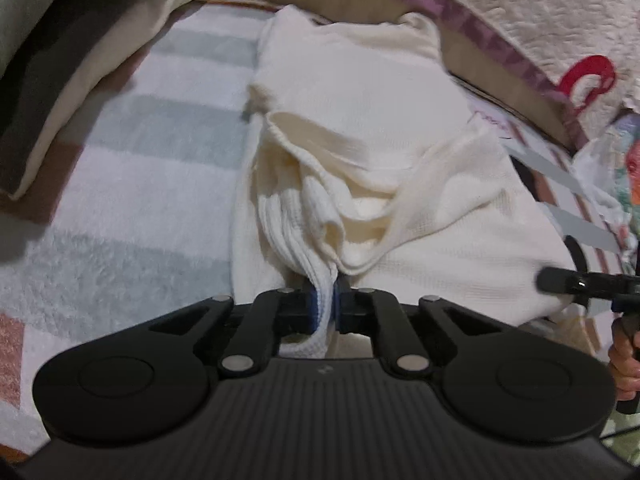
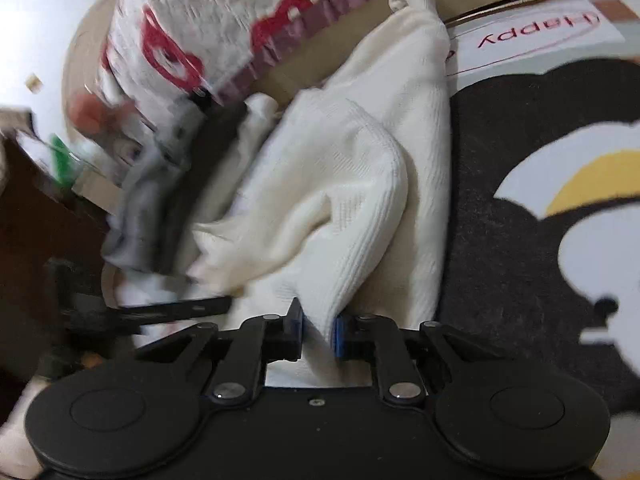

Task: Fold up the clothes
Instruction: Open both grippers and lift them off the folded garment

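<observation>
Left gripper & right gripper both pinched on the cream knit garment, mid-fold.

L jaws are clamped tight on a bunched ribbed edge; R jaws are a bit wider apart w/ a thick fold of the same knit between them. The garment's far half lies flat on the striped blanket; the near half is lifted, rumpled & sagging over it. Judged partway: edges aren't squared and no neat stack is seen. Blur hides finer detail.
</observation>
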